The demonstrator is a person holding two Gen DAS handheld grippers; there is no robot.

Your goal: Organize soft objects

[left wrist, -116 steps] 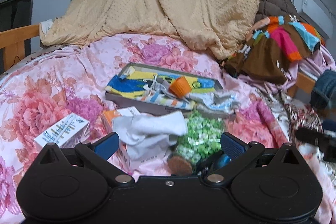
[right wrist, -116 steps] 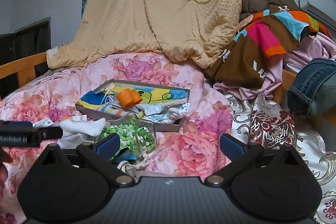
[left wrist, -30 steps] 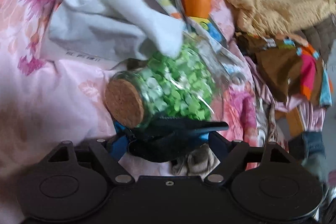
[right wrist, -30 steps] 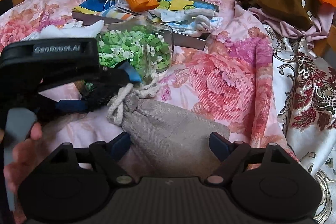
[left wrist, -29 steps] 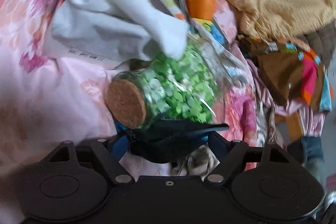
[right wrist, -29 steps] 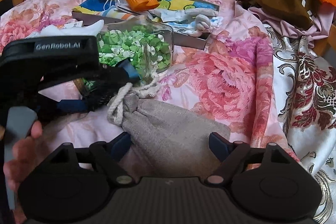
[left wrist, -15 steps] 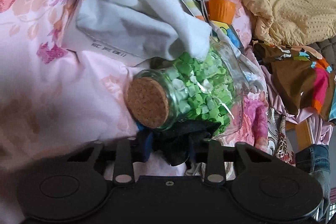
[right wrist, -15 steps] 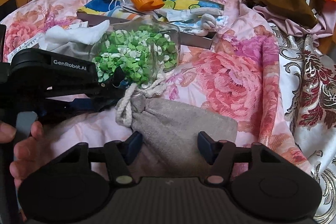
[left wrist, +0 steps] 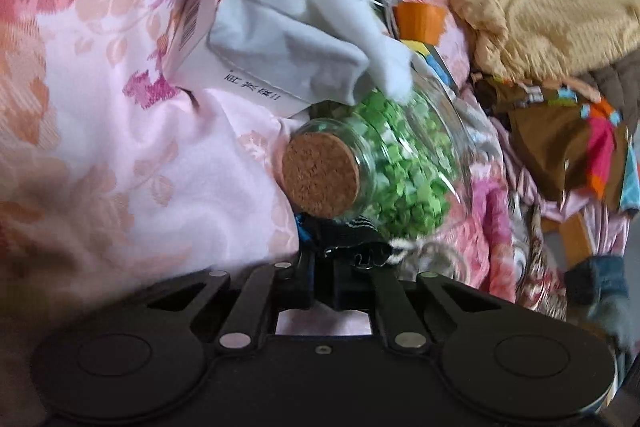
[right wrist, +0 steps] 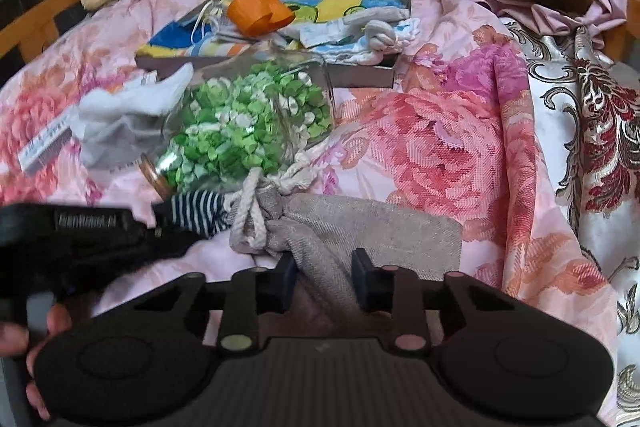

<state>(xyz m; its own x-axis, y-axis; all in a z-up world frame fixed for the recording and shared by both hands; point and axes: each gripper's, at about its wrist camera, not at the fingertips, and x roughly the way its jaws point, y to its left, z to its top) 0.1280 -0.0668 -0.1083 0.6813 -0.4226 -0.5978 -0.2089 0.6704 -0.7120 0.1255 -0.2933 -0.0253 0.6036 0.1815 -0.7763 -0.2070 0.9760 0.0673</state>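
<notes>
Two grippers work low over the pink floral bedspread (right wrist: 460, 131). The left gripper (left wrist: 340, 263) is closing its jaws on a dark striped sock (right wrist: 200, 213), which bunches between the pads just under the corked glass jar (left wrist: 384, 167) of green paper bits. The right gripper (right wrist: 324, 281) is closing on the beige drawstring pouch (right wrist: 360, 231), with a fold of its cloth pinched between the pads. Beyond the jar lies a white sock (left wrist: 304, 39), and farther off a shallow box (right wrist: 360, 75) of small items.
</notes>
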